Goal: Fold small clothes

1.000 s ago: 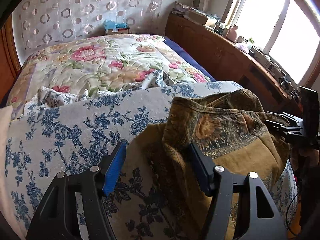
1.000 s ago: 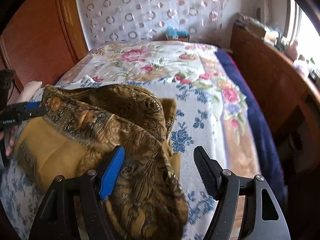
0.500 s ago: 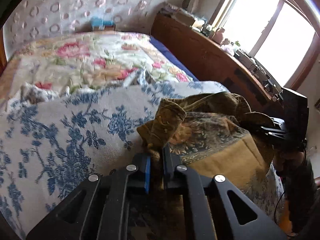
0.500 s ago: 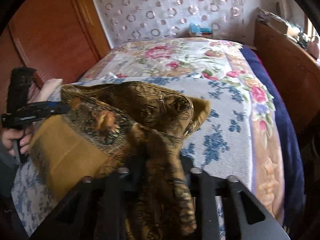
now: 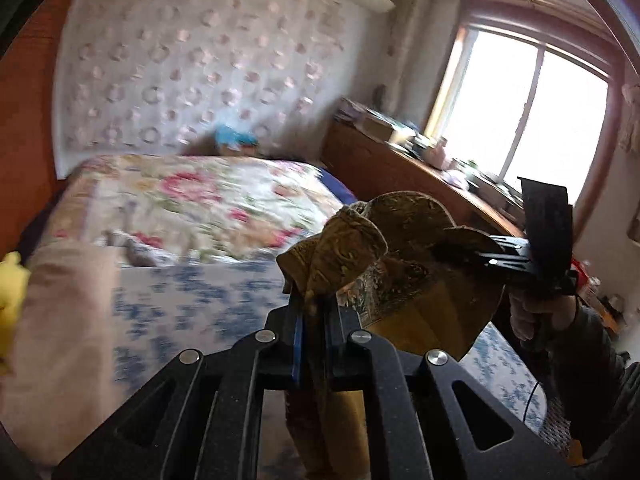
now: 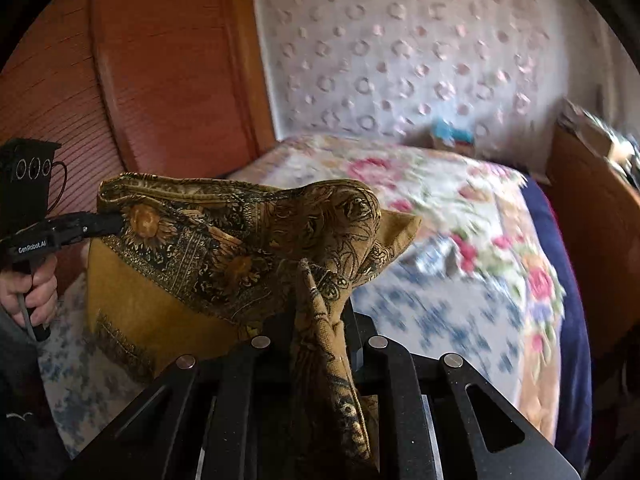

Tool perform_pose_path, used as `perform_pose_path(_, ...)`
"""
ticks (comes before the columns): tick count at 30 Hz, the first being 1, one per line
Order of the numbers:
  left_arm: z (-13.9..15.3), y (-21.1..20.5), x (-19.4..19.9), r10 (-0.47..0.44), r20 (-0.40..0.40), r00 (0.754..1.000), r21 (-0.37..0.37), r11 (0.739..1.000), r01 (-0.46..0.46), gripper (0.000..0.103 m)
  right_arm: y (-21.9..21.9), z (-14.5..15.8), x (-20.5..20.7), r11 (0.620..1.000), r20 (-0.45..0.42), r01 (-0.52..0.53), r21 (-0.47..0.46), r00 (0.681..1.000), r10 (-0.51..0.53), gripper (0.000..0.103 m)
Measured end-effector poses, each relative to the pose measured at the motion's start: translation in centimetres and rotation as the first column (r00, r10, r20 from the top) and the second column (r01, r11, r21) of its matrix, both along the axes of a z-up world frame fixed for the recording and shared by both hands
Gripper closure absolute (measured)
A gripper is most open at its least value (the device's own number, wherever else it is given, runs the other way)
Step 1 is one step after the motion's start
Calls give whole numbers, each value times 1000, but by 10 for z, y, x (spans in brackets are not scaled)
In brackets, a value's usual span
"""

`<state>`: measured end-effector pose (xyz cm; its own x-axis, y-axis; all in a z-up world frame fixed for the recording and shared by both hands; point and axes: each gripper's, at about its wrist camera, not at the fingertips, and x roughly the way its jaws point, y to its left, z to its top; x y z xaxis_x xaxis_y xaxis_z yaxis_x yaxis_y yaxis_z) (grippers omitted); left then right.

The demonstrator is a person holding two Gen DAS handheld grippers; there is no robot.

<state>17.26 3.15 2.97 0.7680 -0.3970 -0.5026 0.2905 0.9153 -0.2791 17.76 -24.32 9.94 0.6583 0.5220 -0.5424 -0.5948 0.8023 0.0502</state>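
A mustard-brown patterned garment [image 5: 424, 280] with sunflower print hangs in the air between both grippers, above the bed. My left gripper [image 5: 314, 312] is shut on one bunched end of it. My right gripper [image 6: 316, 300] is shut on the other end of the garment [image 6: 224, 248]. The right gripper also shows in the left wrist view [image 5: 508, 254] at the right, pinching the cloth. The left gripper shows in the right wrist view [image 6: 108, 222] at the left, pinching the cloth's edge.
Below lies a bed with a blue-flowered white cloth [image 5: 200, 300] and a floral quilt [image 6: 440, 188]. A wooden headboard side [image 6: 168, 80] stands at the left, a wooden cabinet [image 5: 384, 164] and a window [image 5: 520, 120] at the right. A beige pillow [image 5: 60, 340] lies at the left.
Both grippers went from open to shut on the garment's ends, then rose. The garment has come up off the bed and now hangs between them.
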Motion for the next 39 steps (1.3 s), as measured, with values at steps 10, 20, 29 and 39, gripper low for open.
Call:
perform_pose_path(10, -6, 111, -41, 280, 36, 959, 18, 959, -281, 95, 133, 24, 52, 960, 42, -265, -91, 962, 270, 88)
perform_pose_path(20, -38, 165, -72, 437, 26, 899, 36, 898, -438, 95, 259, 41, 113, 881, 32, -430, -197, 895, 444, 88)
perform_pose_path(29, -85, 196, -79, 529, -80, 845, 95, 848, -522, 95, 367, 16, 152, 814, 39, -484, -321, 852, 522, 85)
perform_pose_path(39, -103, 202, -77, 546, -108, 831, 145, 835, -530, 91, 333, 14, 179, 931, 27, -351, -98, 935, 355, 40)
